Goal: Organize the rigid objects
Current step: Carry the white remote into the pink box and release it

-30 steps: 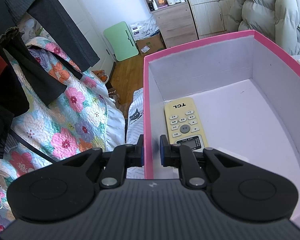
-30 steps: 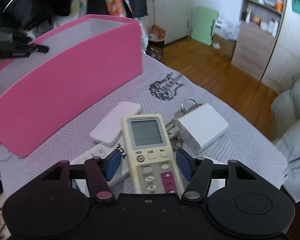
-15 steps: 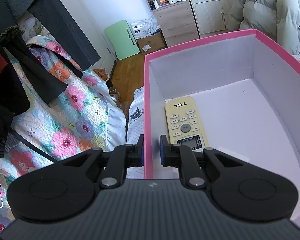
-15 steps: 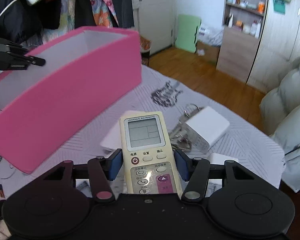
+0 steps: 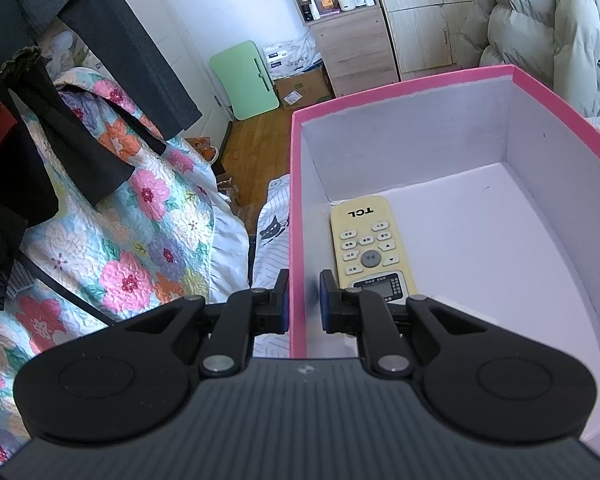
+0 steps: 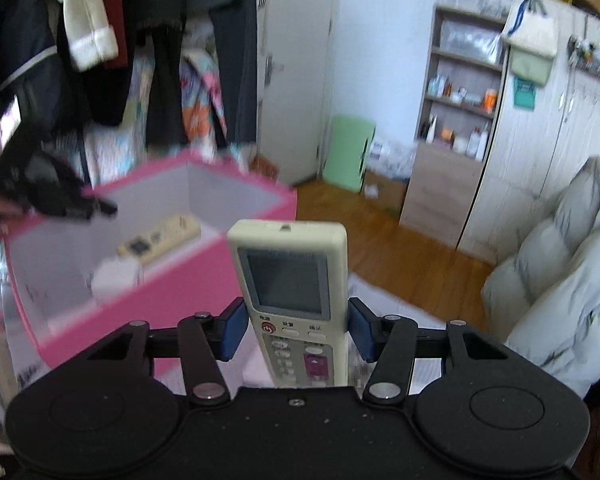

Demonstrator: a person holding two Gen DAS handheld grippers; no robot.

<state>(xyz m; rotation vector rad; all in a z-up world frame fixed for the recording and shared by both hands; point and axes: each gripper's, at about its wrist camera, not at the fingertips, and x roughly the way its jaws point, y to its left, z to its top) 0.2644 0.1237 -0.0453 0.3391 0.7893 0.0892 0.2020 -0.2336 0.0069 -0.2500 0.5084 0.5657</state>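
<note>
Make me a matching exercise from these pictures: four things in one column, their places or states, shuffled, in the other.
1. TCL remote
2. grey-screen remote
3. pink box
4. green board

a. wall clamped by the left gripper
b. leaning by the white door
c. lying inside the box
d. held in the right gripper

Pairs: 1-c, 2-d, 3-a, 4-b

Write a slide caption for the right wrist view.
Right gripper holds a white remote above the bed, facing the pink box.

box [image 5: 420, 92]: matt pink card | remote [image 6: 292, 280]: smooth plastic | floor [image 6: 412, 256]: glossy wood
</note>
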